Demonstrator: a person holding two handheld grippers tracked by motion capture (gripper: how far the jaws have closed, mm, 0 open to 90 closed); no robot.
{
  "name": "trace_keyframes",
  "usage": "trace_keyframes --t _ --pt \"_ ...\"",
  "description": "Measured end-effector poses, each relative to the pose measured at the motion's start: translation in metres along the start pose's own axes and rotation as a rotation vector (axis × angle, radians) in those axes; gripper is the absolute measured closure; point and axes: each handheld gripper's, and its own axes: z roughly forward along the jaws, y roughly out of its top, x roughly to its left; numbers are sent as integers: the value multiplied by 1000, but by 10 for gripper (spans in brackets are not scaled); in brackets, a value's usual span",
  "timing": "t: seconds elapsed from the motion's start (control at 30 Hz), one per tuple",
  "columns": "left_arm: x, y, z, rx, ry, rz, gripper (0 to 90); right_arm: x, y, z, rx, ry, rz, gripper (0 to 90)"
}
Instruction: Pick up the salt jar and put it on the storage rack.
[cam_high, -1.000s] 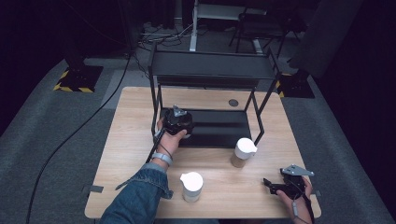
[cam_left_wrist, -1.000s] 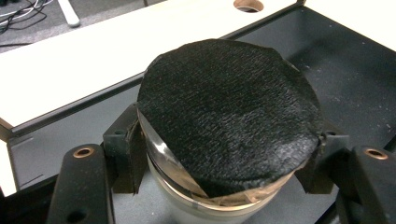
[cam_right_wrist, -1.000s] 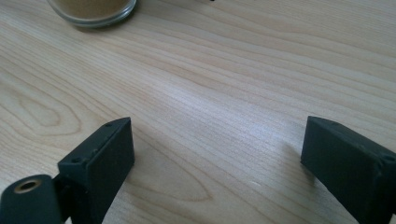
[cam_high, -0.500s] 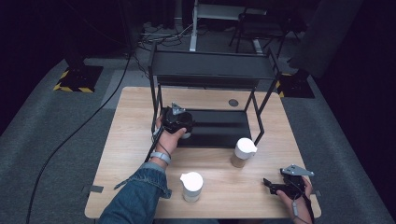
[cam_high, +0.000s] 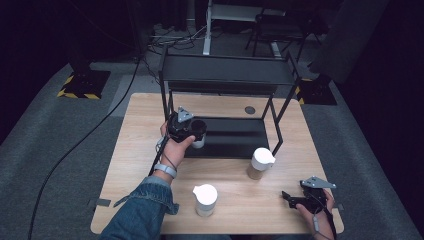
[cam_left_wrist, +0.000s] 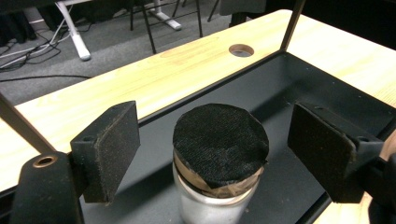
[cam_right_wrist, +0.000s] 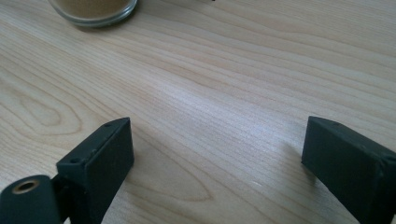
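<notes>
A small glass jar (cam_left_wrist: 219, 140) with a black fabric-topped lid stands upright on the black bottom tray (cam_left_wrist: 299, 88) of a metal rack. My left gripper (cam_left_wrist: 217, 149) hovers just above it. Its jaws have just been opening, and the jar sits between the pads (cam_left_wrist: 112, 149) with a gap on both sides. In the high view the left gripper (cam_high: 194, 130) is at the tray's left front corner, over the jar (cam_high: 199, 143). My right gripper (cam_high: 289, 196) rests open near the table's front right corner, with bare wood between its jaws (cam_right_wrist: 217, 158).
The black two-level rack (cam_high: 225, 70) stands at the back of the wooden table (cam_high: 145, 150), its thin legs beside the left hand. Two white-lidded jars stand in front of it, one at centre right (cam_high: 261, 162) and one near the front edge (cam_high: 205, 199). A jar base (cam_right_wrist: 93, 9) lies ahead of the right gripper.
The left gripper's jaws have opened off the black-lidded jar, which stays on the tray, and the hand has lifted slightly. The right gripper has not moved.
</notes>
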Motion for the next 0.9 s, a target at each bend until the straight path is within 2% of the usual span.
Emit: trace_keyframes --t 0.27,0.9 --pt "4 4 -18 -24 7 -9 160 0 0 0 1 0 0 87" --pt "18 -2 -62 -52 46 -23 153 0 0 0 2 2 -1 82"
